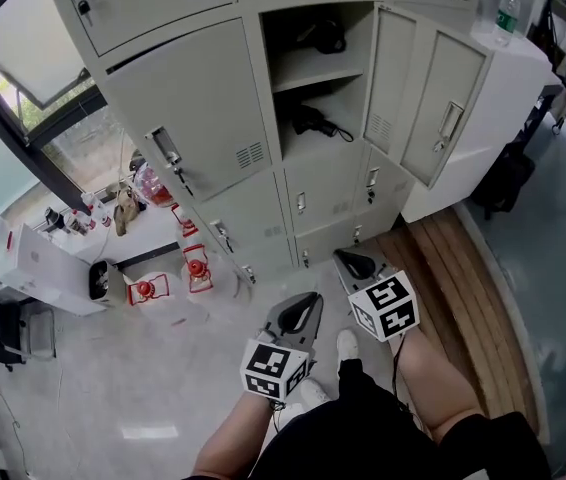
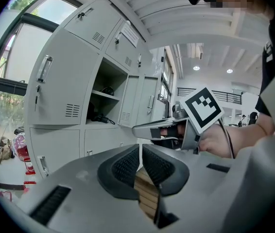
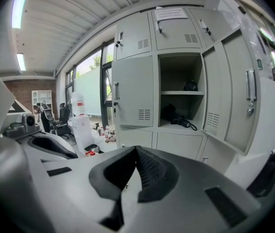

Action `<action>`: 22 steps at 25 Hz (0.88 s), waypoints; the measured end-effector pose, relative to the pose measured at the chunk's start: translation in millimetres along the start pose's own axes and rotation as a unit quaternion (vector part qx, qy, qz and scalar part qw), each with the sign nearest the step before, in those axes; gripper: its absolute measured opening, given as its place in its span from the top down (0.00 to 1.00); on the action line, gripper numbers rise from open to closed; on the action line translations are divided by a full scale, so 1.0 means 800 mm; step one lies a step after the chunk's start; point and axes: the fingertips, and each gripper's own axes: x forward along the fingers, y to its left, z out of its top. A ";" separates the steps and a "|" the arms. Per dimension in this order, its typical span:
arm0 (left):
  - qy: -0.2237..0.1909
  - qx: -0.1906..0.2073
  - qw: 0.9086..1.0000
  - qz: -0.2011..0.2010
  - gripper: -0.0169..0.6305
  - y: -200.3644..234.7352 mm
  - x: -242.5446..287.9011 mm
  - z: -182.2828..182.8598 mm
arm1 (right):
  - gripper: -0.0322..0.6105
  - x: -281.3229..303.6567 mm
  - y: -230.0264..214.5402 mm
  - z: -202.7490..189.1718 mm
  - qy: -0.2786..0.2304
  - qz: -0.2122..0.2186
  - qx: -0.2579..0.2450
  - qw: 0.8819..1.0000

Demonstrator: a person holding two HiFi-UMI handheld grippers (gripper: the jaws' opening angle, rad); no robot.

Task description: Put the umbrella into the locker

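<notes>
Head view looks steeply down on both tools and on things the other cameras miss: a strip of wooden flooring (image 1: 463,278) at lower right and small red items (image 1: 196,266) on the floor at left. Left gripper view alone shows the right hand-held gripper (image 2: 136,130) from the side, with its marker cube (image 2: 203,108) and the hand (image 2: 215,141) around it. Right gripper view alone takes in office chairs (image 3: 62,114) at far left.

The left hand-held gripper (image 1: 311,300) has its jaws closed together on nothing. The right hand-held gripper (image 1: 348,258) is likewise closed and empty.

The umbrella (image 1: 311,121), black and folded, lies inside the open locker (image 1: 328,103) on the floor of the lower space, under the shelf (image 1: 318,73). That is well apart from both tools, above them in the head view and ahead of their tips. A second dark item (image 1: 325,36) sits on the shelf above it.

Its long axis runs across the compartment, left to right in the frame. A thin strap loops off its right end toward the open door (image 1: 443,108).
</notes>
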 end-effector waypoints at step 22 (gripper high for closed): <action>-0.005 0.020 1.000 -0.015 0.93 -0.022 -0.019 0.004 | 0.87 -0.029 0.028 -0.007 -0.013 -0.002 0.006 1.000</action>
